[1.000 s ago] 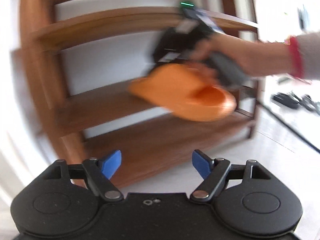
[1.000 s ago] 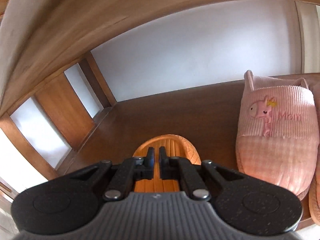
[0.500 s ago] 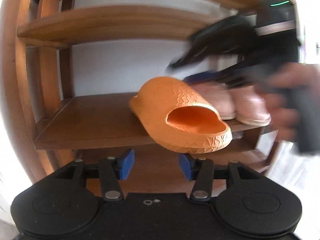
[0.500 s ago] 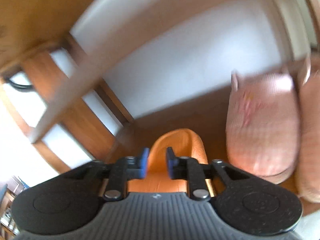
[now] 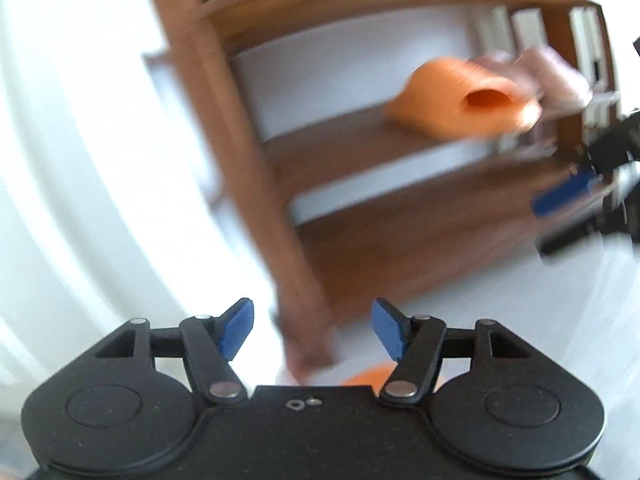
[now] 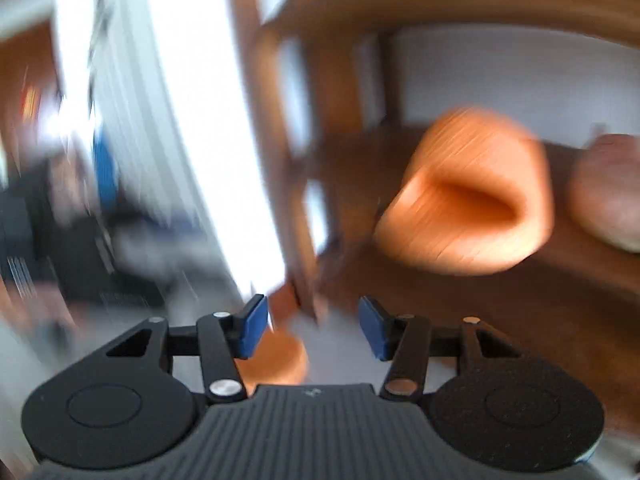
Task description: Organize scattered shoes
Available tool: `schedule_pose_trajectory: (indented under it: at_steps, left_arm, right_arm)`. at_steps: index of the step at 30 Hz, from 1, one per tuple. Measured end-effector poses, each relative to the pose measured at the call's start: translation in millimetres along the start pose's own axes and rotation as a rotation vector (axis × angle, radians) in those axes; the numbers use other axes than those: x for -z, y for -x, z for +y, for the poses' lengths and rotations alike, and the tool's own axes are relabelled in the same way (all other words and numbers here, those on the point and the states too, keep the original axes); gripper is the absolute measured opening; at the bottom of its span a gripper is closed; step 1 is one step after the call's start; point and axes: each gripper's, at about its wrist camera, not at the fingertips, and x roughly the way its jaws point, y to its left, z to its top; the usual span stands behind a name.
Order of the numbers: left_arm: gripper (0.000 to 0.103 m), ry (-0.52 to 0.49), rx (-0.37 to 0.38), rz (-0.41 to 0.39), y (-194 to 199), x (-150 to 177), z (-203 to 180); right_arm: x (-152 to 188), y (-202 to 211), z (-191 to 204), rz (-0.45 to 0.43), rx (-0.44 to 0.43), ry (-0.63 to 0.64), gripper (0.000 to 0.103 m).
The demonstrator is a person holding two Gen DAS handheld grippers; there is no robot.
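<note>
Currently wooden shelf (image 5: 360,152) holds orange slipper (image 5: 460,100) beside pink slippers (image 5: 556,76), blurred; left gripper (image 5: 312,330) and right gripper (image 6: 312,326) both spread wide, empty.

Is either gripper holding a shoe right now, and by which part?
Neither. The left gripper and right gripper are open and empty; the orange slipper sits on the shelf.

White wall (image 5: 72,128) left of frame; pale floor (image 5: 500,304) below; all blurred.
</note>
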Motion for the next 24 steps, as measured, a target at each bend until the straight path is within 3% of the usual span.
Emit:
schedule_pose_trajectory:
  at_steps: [2,4,7,9,12,14,15,16,17,19,22,23,24]
  left_arm:
    - [0.065,0.042,-0.019,0.043,3,12,19]
    - [0.065,0.048,-0.024,0.044,7,16,25]
    - [0.066,0.057,-0.032,0.045,15,22,34]
    - [0.068,0.063,-0.037,0.045,20,26,40]
    - [0.068,0.071,-0.045,0.046,27,32,49]
    - [0.068,0.077,-0.05,0.047,32,37,55]
    - [0.068,0.08,-0.052,0.047,34,38,58]
    - [0.068,0.079,-0.054,0.045,35,37,58]
    - [0.068,0.079,-0.055,0.044,35,36,58]
    - [0.07,0.077,-0.064,0.036,37,35,60]
    - [0.071,0.076,-0.086,0.021,40,36,65]
    - [0.071,0.08,-0.098,0.015,40,34,66]
    - [0.071,0.084,-0.11,0.01,39,33,68]
  right_arm:
    - [13,-41,23,0.104,0.01,0.054,0.055]
    - [24,-77,30,0.173,-0.028,-0.05,0.055]
    - [34,-108,0,0.156,-0.133,-0.473,0.056]
    - [50,-120,-32,0.108,-0.173,-0.807,0.062]
    - [73,-138,-59,0.09,-0.2,-1.113,0.065]
    - [82,-155,-62,0.131,-0.235,-1.217,0.066]
    - [87,-167,-61,0.159,-0.255,-1.27,0.062]
    - [90,-179,-57,0.175,-0.308,-1.309,0.051]
    - [89,-183,-54,0.172,-0.319,-1.322,0.033]
    - [80,-181,-46,0.136,-0.324,-1.26,0.03]
    - [36,-156,-23,0.059,-0.308,-0.95,0.025]
    - [7,-134,-5,0.011,-0.27,-0.716,0.025]
    - [-5,-125,4,-0.005,-0.256,-0.601,0.025]
